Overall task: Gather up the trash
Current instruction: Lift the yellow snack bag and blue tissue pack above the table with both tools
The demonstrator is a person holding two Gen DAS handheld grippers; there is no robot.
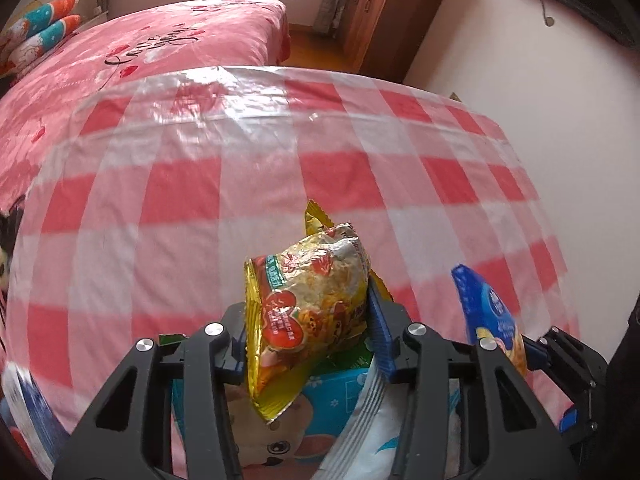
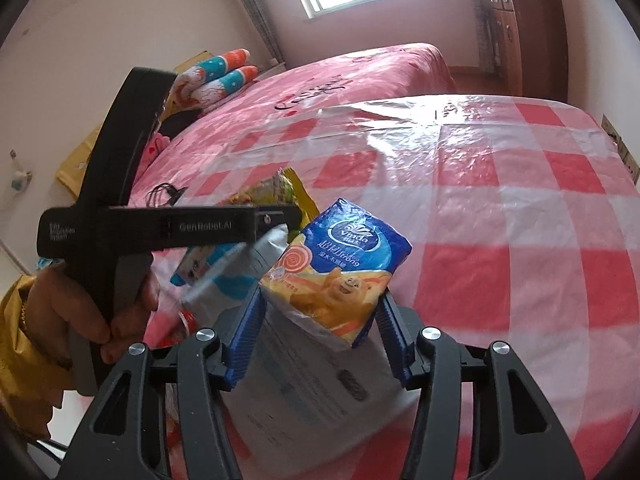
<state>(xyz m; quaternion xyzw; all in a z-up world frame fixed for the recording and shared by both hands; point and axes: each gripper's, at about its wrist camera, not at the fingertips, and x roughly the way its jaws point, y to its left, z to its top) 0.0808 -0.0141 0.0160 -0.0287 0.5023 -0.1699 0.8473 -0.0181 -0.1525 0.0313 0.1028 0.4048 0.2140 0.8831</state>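
Trash was what I was after, and at this moment I had a piece in each hand. My left gripper (image 1: pixel 306 320) had its blue fingers (image 1: pixel 380 336) pinched on a crumpled yellow snack wrapper (image 1: pixel 308 300), which stood up out of the grip toward twelve o'clock, lifted off the checked plastic cloth (image 1: pixel 240 184) that covered the surface. My right gripper (image 2: pixel 320 332) had its fingers (image 2: pixel 244 336) closed on a blue and orange tissue pack (image 2: pixel 344 276), squeezed at its lower end and also raised clear of the cloth; in the left wrist view that same pack showed at about three o'clock from the wrapper, so my two hands were near each other. Under the held pieces, toward six o'clock in both views, more wrappers lay together on the cloth: a light blue packet with a cartoon bear (image 1: pixel 280 432) and a white and grey pouch (image 2: pixel 304 392) printed with small text. I judged these to be trash not yet gathered, or a heap I was building; I could not tell which from the views. No bin or bag showed in either view, so I could not say where the pieces were meant to end up. The far stretch of cloth, toward twelve o'clock, carried nothing I could make out, and the pink bed (image 1: pixel 160 40) lay beyond it. By my reckoning the task was partway along: two items were picked up and secure, the lower pieces remained, and the dropping-off had not been done.
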